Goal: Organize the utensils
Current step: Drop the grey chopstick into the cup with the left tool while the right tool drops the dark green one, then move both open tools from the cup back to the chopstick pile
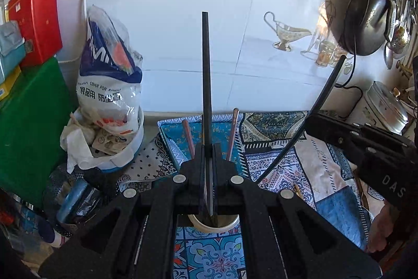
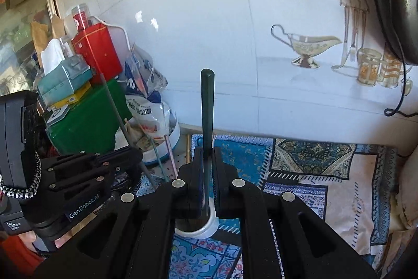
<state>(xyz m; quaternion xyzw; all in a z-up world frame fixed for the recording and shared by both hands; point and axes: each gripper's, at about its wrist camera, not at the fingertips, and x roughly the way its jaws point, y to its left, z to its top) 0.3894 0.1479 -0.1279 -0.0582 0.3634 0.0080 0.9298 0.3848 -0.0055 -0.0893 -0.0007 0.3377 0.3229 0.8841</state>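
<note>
My left gripper [image 1: 208, 148] is shut on a black chopstick [image 1: 206, 64] that stands upright, its lower end over a white cup [image 1: 224, 225] below the fingers. My right gripper [image 2: 208, 153] is shut on a dark green chopstick [image 2: 207, 106], also upright, its lower end in the white cup [image 2: 209, 228]. In the left wrist view the right gripper [image 1: 365, 145] is at the right with its chopstick [image 1: 324, 93] leaning. In the right wrist view the left gripper [image 2: 86, 174] is at the left. Two reddish-brown chopsticks [image 1: 188, 135] lie on the patterned cloth [image 1: 282, 161].
A white bowl with a plastic bag [image 1: 109, 75], a green box [image 1: 31, 127] and a red tin [image 1: 36, 17] crowd the left. A dark pan [image 1: 365, 20] hangs on the tiled wall at the right, above a metal pot [image 1: 386, 106]. Thin straws [image 2: 169, 153] lean near the bowl.
</note>
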